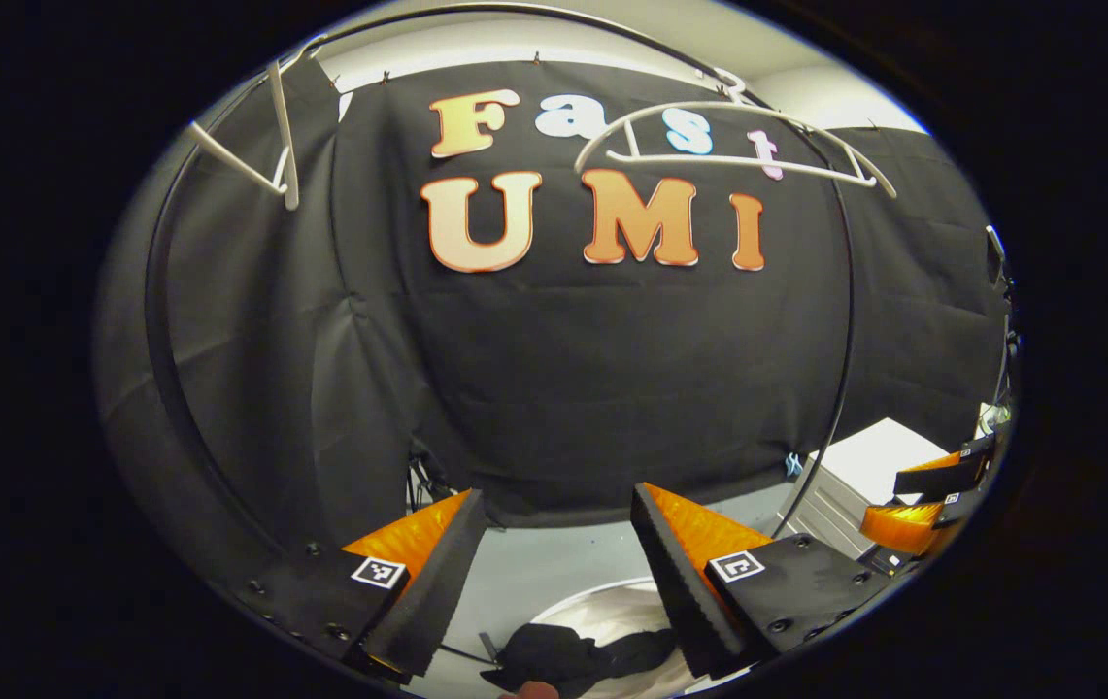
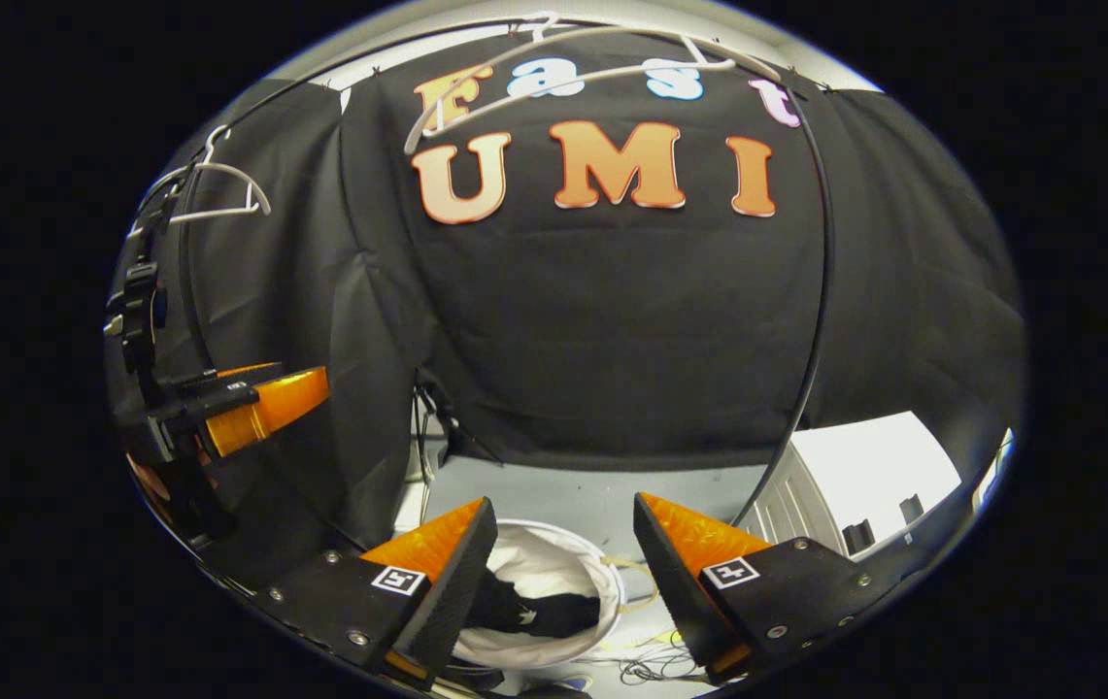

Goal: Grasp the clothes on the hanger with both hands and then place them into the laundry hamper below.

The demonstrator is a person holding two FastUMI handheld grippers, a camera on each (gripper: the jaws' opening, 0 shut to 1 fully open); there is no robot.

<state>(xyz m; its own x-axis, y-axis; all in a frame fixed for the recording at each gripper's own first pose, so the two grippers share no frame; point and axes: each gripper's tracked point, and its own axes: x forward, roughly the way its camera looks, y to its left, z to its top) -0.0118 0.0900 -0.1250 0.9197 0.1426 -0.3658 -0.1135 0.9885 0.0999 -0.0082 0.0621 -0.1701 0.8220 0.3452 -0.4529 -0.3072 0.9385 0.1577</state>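
Dark clothes [image 2: 544, 612] lie inside the laundry hamper [image 2: 554, 553] at six o'clock; the hanger [image 1: 738, 146] at one o'clock hangs bare. My left gripper [image 1: 554, 573] and right gripper [image 2: 563, 573] both stand apart, empty. Task appears complete.

Black clothes [image 2: 554, 614] lie in the white laundry hamper [image 2: 554, 558]; white hanger [image 1: 738, 146] overhead.

Open air above hamper [image 2: 612, 582] (hangers [image 2: 573, 58] overhead)

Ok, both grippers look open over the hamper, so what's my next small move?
Probably just lift both grippers clear and stop. The dark clothes already lie inside the white hamper, the hangers on the rail hang bare, and the left gripper and right gripper are open, holding nothing.
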